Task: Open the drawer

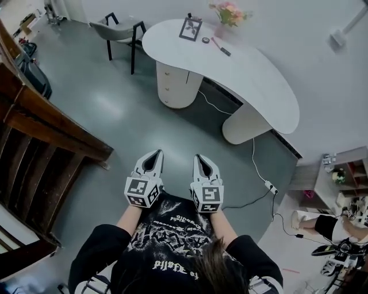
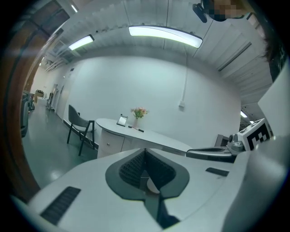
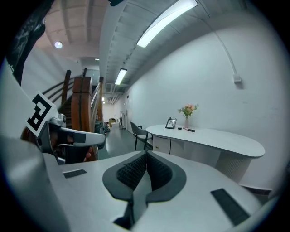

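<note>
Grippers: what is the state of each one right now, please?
White left gripper: closed, empty.
White right gripper: closed, empty.

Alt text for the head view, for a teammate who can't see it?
The left gripper and right gripper, both shut and empty, are held side by side over grey floor, pointing toward a curved white desk across the room. Its drawer unit is closed; a picture frame and flowers sit on top.

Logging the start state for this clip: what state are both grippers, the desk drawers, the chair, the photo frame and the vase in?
left gripper: shut, empty
right gripper: shut, empty
desk drawers: closed
chair: upright
photo frame: standing upright
vase: upright, flowers in it
</note>
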Tool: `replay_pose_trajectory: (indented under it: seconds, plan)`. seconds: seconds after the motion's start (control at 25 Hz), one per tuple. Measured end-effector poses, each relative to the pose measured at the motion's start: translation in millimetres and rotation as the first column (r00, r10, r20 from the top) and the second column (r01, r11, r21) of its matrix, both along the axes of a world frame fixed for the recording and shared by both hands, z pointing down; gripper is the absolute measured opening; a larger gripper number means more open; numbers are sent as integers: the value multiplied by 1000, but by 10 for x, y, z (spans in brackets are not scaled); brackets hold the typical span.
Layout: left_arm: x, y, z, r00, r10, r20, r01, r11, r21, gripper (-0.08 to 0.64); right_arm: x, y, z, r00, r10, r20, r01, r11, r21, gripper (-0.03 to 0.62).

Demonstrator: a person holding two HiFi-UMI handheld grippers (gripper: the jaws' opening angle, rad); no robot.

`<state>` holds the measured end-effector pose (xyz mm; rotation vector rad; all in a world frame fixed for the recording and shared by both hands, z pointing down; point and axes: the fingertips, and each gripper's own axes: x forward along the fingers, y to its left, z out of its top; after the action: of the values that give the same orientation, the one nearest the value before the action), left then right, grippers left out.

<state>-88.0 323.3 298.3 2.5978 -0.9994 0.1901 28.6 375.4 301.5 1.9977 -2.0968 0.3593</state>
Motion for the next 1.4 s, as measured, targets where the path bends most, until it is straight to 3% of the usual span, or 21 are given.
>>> replay_pose_trajectory:
  seconds: [0.12,0.48,0.84,1.04,1.2,1.4]
  plan:
    - [-78,-273,-6,999,20,36,-21,1000,16,20,-70,-228,22,1000,22,5,-22,1000,-5,26]
    - [-477,-792,26,998,50,36,-49,999,-13,20,-419,-719,41,997,73,33,-73,997,-8,26]
    - [-566,-1034,119,998,57,-10,-57,998,-41,20,-462,-874,160,996,83,-14,-84,996,-43,26]
    - [-551,-1153,95,999,50,-20,-50,998,-27,20,-536,-1034,134,998,31,-51,-33,999,-39,26]
    - [-493,-1194,99,999,50,4,-50,999,-11,20,-493,-1147,143,999,10,-34,-11,999,-37,26]
    - [-381,-1385,175,1000,-4,27,5,1000,-17,20,-269,-1390,224,1000,-23,-7,23,999,-40,26]
